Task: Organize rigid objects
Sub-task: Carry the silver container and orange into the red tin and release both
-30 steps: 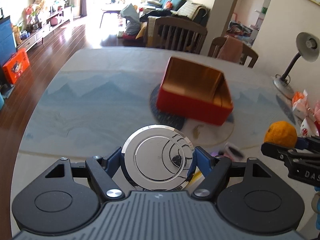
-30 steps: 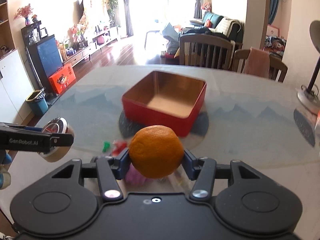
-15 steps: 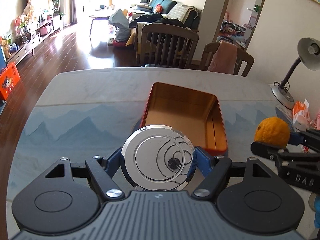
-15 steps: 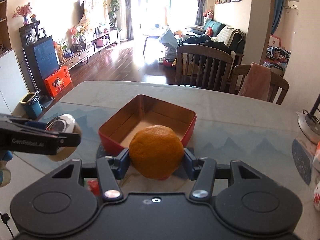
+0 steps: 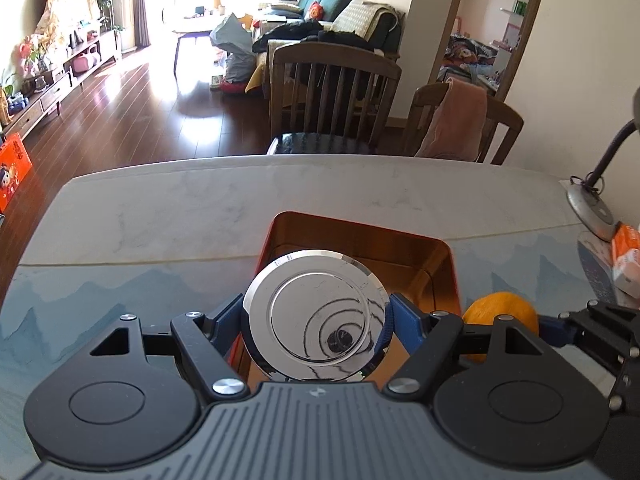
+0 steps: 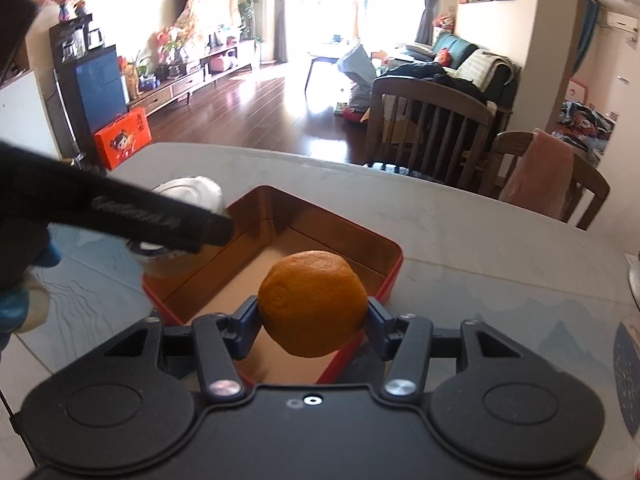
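My left gripper [image 5: 316,322] is shut on a round jar with a shiny silver lid [image 5: 316,316], held over the near left part of the red tin box [image 5: 360,232] with its golden inside. My right gripper [image 6: 312,316] is shut on an orange [image 6: 312,302] above the box's near corner [image 6: 394,264]. In the right wrist view the left gripper's black finger [image 6: 160,218] crosses the left side with the jar [image 6: 192,192] behind it. In the left wrist view the orange [image 5: 500,312] shows at the right, partly hidden by my left gripper's frame.
The box stands on a marble table [image 5: 200,200] with a blue mountain-print mat [image 5: 80,300]. A desk lamp base [image 5: 588,204] and an orange packet [image 5: 628,248] lie at the right. Two wooden chairs [image 5: 332,96] stand behind the far edge.
Both grippers have moved forward over the table to above the red box, each keeping its grip. The box now lies under them and the grippers are closer together.
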`<state>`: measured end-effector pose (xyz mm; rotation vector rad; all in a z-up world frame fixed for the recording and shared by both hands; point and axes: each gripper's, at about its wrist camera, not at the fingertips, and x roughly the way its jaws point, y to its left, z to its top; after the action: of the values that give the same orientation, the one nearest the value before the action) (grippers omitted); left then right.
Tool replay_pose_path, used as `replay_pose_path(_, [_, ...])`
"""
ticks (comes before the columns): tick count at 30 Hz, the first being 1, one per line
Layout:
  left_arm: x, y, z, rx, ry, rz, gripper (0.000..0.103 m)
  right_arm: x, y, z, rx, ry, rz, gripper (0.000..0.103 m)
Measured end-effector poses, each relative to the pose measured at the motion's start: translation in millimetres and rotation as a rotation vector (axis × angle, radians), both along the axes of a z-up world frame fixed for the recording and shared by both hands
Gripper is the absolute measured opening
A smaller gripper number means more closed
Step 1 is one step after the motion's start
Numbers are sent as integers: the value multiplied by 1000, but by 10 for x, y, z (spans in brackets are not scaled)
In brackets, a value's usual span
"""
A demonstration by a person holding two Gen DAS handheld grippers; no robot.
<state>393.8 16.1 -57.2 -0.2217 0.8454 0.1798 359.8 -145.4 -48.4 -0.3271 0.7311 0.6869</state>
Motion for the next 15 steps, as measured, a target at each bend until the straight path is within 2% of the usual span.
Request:
replay_pose_path(5, [351,33,-171,-3,36,12,77,64,105,-131,-31,-11,63,53])
replay_pose_path(15, [731,-10,-489,17,99,-24,77,148,285,-390,-71,27,132,53])
